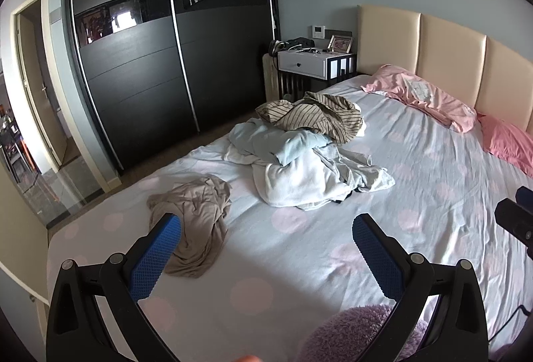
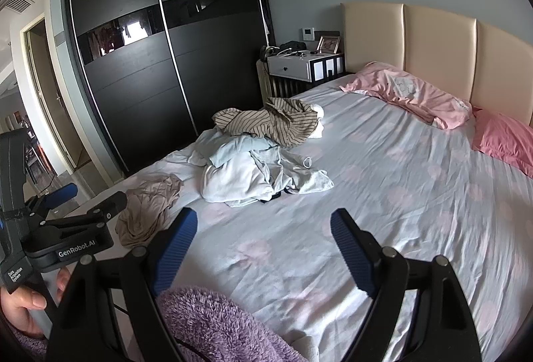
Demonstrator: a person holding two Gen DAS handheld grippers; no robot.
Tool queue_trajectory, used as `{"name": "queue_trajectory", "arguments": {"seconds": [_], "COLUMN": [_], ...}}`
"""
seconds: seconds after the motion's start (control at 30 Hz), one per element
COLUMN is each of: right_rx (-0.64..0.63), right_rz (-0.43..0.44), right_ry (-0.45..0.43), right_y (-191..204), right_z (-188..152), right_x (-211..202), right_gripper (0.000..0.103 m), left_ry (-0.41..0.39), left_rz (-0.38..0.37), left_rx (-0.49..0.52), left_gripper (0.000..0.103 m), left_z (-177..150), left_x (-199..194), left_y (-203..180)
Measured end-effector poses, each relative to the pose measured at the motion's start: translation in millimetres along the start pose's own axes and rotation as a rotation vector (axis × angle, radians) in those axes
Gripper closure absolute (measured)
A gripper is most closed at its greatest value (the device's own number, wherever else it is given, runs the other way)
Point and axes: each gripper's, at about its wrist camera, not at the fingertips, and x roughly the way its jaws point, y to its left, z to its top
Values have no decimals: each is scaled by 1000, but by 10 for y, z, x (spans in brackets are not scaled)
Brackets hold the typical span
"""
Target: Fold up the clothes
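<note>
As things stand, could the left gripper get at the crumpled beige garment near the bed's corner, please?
Probably yes. The left gripper is open and empty, and the beige garment lies alone on the sheet just ahead of its left finger, apart from the clothes pile, with nothing between.

Black wardrobe (image 1: 133,62), nightstand (image 1: 301,64), 2 pink pillows (image 1: 423,95), beige headboard (image 1: 449,52).

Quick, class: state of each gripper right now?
Left gripper: open, holding nothing.
Right gripper: open, holding nothing.
</note>
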Motion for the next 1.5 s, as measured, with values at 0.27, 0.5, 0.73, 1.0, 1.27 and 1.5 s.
{"name": "queue_trajectory", "arguments": {"seconds": [0.27, 0.5, 0.73, 1.0, 1.27, 1.5], "right_rx": [-4, -1, 6, 3, 7, 6], "right_rz": [4, 3, 6, 6, 8, 7], "right_ry": [-6, -20, -15, -20, -21, -24], "right_y": [-19, -38, -74, -58, -57, -45], "right_z": [23, -9, -1, -34, -43, -53], "right_x": [-58, -120, -105, -92, -96, -102], "right_gripper": [20, 20, 20, 20, 20, 20], "left_ry": [-35, -32, -32, -61, -63, -65], "left_rz": [-14, -1, -15, -33, -25, -22], "left_rx": [-8, 10, 29, 18, 21, 20], "left_gripper": [0, 0, 0, 0, 0, 0], "left_z": [24, 44, 56, 66, 49, 50], "left_x": [-144, -217, -244, -289, -283, -298], "left_y": [-55, -127, -191, -195, -204, -196]}}
